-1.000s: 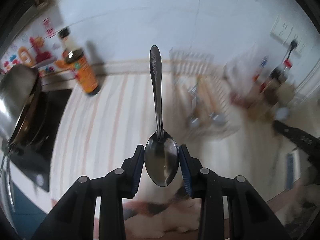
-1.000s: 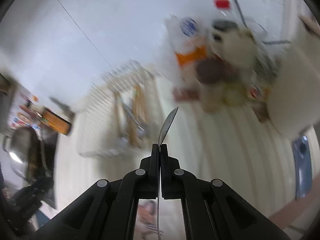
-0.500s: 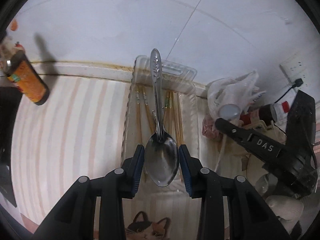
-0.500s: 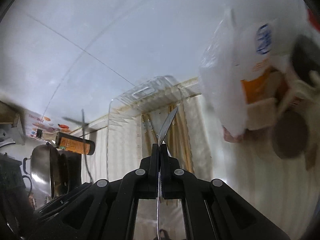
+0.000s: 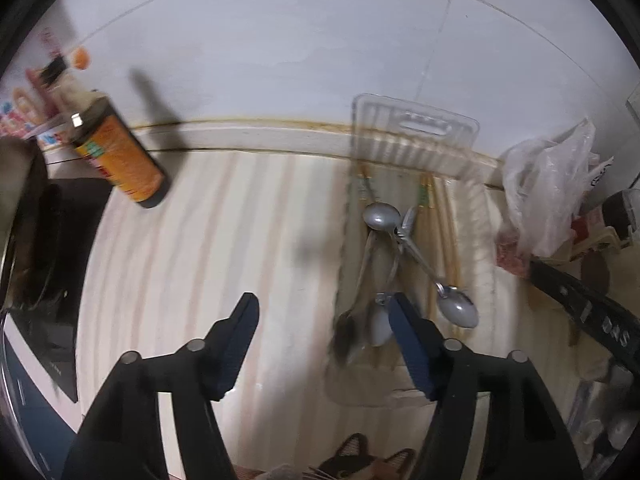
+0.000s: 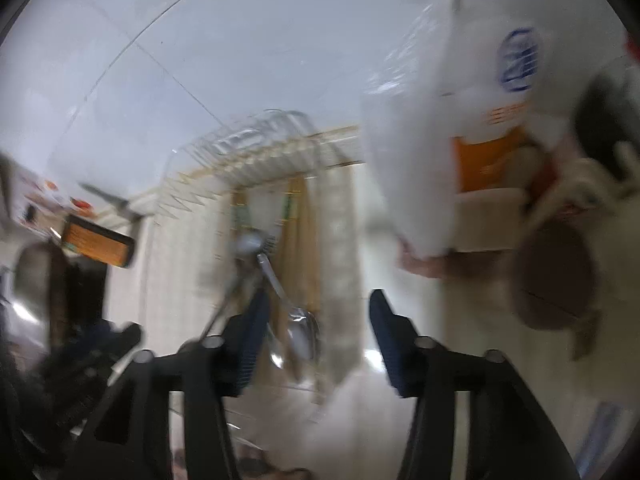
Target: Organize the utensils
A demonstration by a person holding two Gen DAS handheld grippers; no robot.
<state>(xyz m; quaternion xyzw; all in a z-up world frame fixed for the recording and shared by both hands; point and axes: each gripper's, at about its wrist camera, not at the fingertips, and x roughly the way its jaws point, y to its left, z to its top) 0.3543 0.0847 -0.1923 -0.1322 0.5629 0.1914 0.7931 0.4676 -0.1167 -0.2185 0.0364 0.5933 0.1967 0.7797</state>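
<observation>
A clear plastic tray lies against the wall on the striped counter. Metal spoons and wooden chopsticks lie crossed inside it. My left gripper is open and empty, just left of and above the tray's near end. My right gripper is open and empty above the same tray, with a spoon lying between its fingers below. The right wrist view is blurred.
A brown sauce bottle stands at the left by the wall. A dark stove with a metal pot is at the far left. Plastic bags and jars crowd the right side. The right gripper's body shows at right.
Both grippers have opened and let go of their spoons, which now lie in the tray. The left gripper has shifted left of the tray.
</observation>
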